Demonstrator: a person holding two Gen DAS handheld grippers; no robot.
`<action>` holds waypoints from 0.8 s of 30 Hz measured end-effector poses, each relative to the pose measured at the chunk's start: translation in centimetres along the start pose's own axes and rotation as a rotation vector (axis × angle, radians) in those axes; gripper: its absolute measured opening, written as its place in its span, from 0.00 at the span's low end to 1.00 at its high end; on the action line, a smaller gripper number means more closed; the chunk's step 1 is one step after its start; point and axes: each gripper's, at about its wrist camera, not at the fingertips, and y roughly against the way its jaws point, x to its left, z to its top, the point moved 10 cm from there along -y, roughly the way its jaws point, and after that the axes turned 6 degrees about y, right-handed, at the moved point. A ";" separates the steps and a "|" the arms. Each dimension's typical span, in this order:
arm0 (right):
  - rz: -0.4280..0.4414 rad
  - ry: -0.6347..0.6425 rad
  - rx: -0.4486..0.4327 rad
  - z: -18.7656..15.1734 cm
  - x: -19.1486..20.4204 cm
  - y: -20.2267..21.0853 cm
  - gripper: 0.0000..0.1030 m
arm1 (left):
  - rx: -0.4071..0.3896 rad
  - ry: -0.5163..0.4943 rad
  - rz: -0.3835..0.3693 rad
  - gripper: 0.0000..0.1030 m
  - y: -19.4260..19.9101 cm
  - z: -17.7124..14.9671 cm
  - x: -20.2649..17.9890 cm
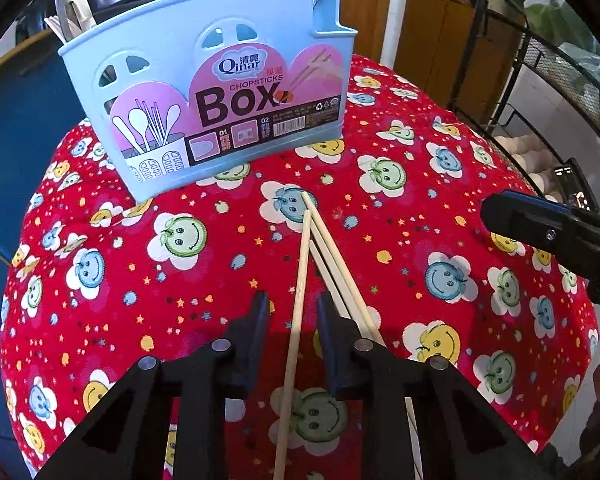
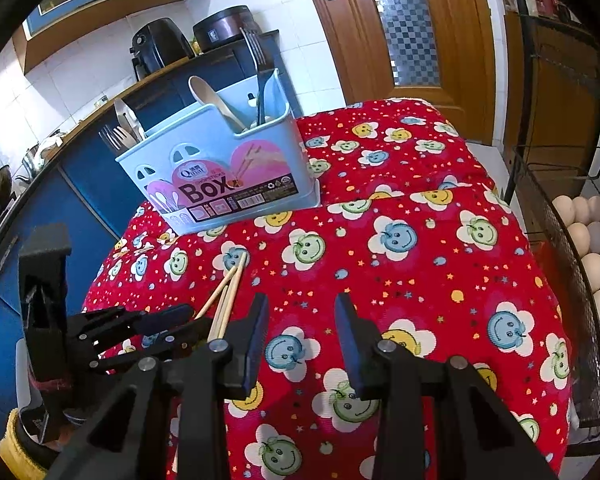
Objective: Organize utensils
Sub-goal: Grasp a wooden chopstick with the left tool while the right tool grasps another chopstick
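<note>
Left tongs (image 1: 293, 304) straddle chopstick (image 1: 300, 288); eggs (image 2: 592, 240) rightward.

The chopsticks (image 1: 320, 248) lie on the tablecloth (image 1: 420, 200) before the utensil box (image 1: 220, 92).

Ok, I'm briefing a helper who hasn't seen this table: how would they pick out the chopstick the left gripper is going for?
Start at the blue chopsticks box on the red smiley tablecloth. In front of it lie wooden chopsticks. The target chopstick alone runs between the open left gripper fingers, crossing the others near its far tip.
</note>
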 end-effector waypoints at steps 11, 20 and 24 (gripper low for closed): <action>0.006 0.009 0.012 -0.4 0.6 -0.4 0.36 | -0.013 0.086 -0.034 0.04 -0.2 0.6 1.3; 0.020 0.043 0.045 -0.9 2.0 -1.3 0.36 | -0.091 0.278 -0.045 0.03 2.6 0.7 5.7; 0.039 0.062 0.074 -1.4 3.3 -2.1 0.36 | -0.128 0.330 -0.044 0.03 3.9 0.6 7.4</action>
